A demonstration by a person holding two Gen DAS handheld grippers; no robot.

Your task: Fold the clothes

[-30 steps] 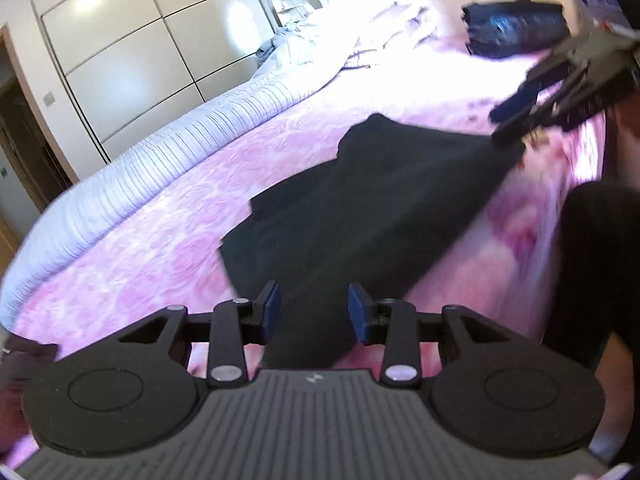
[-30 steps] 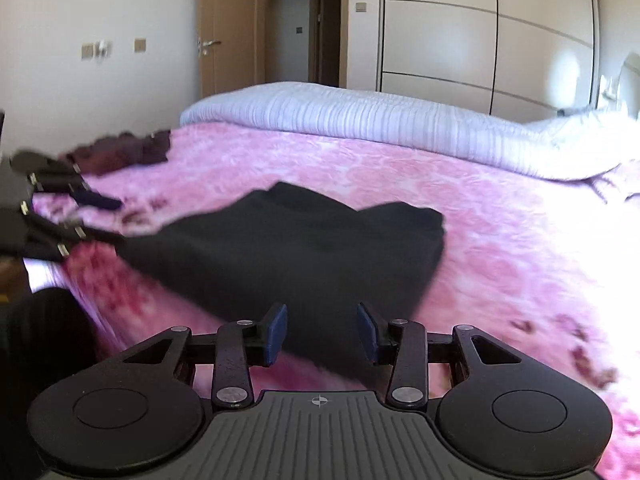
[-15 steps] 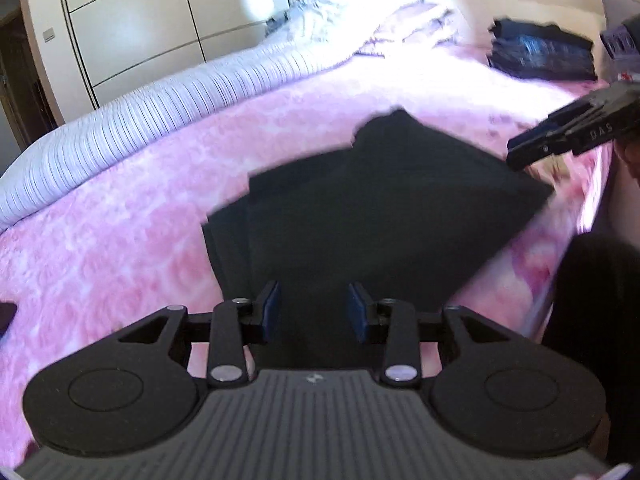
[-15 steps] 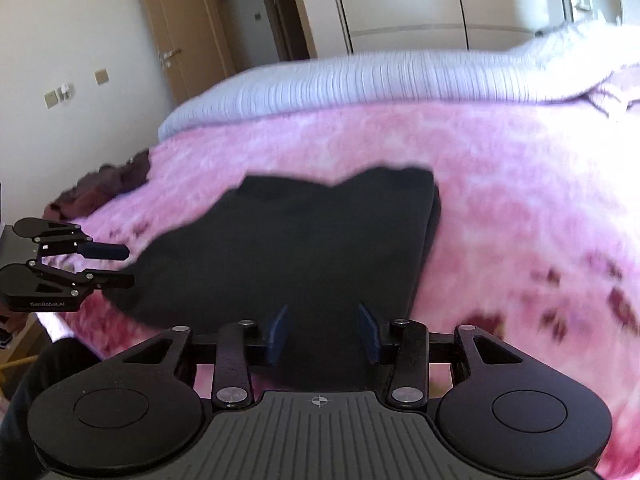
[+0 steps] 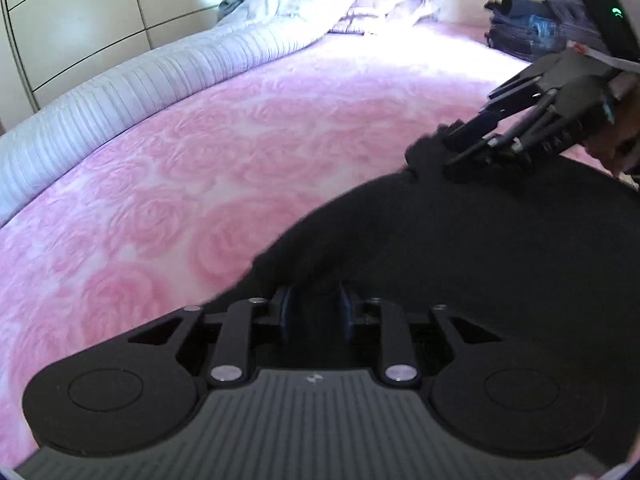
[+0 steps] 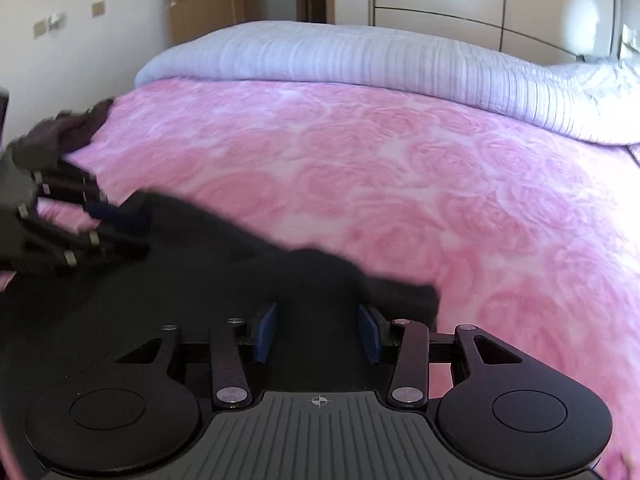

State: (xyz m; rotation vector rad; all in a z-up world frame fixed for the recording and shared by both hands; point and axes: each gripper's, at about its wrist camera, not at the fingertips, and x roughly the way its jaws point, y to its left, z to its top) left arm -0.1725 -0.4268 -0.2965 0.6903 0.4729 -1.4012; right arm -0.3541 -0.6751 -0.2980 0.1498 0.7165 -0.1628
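A black garment (image 5: 500, 260) lies flat on the pink rose-patterned bedspread (image 5: 200, 160). My left gripper (image 5: 315, 312) is down at the garment's far edge. Its jaws are closing, with a bump of black cloth between the blue pads. In the right wrist view the left gripper (image 6: 140, 232) reaches in from the left over the same garment (image 6: 160, 288). My right gripper (image 6: 316, 332) stands open over the other end of that edge, with cloth lying between its wide-apart pads. The left wrist view shows the right gripper (image 5: 452, 152) at the garment's corner.
A rolled lilac-white quilt (image 5: 160, 68) runs along the far side of the bed, below the wardrobe doors (image 5: 80, 20). A stack of dark folded clothes (image 5: 520, 32) sits at the far right. Dark maroon clothes (image 6: 76, 128) lie at the bed's left corner.
Both grippers have swept forward and down across the garment to its far edge. The left jaws have narrowed. The garment now fills the near part of both views.
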